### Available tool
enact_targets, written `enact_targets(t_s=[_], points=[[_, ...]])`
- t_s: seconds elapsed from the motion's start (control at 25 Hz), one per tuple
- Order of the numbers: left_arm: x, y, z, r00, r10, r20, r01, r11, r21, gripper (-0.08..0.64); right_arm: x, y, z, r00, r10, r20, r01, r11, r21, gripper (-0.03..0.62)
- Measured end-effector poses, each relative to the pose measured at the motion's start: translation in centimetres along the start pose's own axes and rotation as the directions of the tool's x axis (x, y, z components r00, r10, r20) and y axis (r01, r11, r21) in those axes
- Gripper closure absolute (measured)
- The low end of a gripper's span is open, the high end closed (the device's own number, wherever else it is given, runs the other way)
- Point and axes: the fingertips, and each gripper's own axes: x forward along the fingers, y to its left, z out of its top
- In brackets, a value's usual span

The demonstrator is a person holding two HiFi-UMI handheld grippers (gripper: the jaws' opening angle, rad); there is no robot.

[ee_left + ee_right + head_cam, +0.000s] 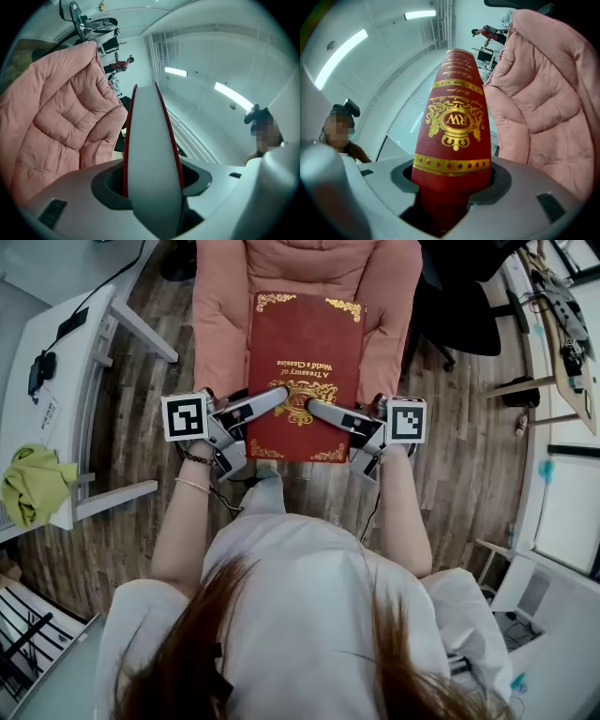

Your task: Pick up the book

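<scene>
Two grip book [305, 343]: left gripper [277, 397], right gripper [315, 408]; cover up, long axis away.

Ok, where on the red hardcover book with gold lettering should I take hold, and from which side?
Take the red hardcover book across its thickness, near one short end, from both long sides: left gripper over the white page edge, right gripper over the gold-stamped spine. Being broad, flat and stiff, it should stay level that way.

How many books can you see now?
1: the red book, gripped at its near end by the left gripper and right gripper, by the pink chair. No other shows.
</scene>
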Motion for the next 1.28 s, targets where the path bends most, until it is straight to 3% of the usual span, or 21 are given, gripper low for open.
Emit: enact_targets(t_s=[0.2, 0.44, 0.96, 1.28], points=[[-0.2, -3.7, -6.3, 1.0, -0.002, 0.015, 0.001, 0.999, 0.039, 0.307, -3.6, 3.8, -5.0, 1.0, 0.015, -0.013, -0.015, 0.999, -0.03, 0.327], [-1.7, -7.8, -11.4, 0.999, -0.002, 0.038, 0.001, 0.999, 0.046, 0.307, -5.6, 8.1, -9.6, 0.999, 0.025, -0.032, -0.026, 0.999, -0.03, 0.327], [-6.4, -12.0, -17.4, 0.999, 0.003, 0.044, -0.006, 0.997, 0.073, 0.307, -5.2, 13.0, -16.8, 0.998, 0.048, -0.03, -0.049, 0.997, -0.061, 0.327], [-11.5, -14.3, -22.0, 1.0, -0.015, 0.016, 0.014, 0.995, 0.094, 0.307, -3.8, 16.4, -23.1, 1.0, 0.026, -0.009, -0.026, 0.996, -0.082, 0.327]])
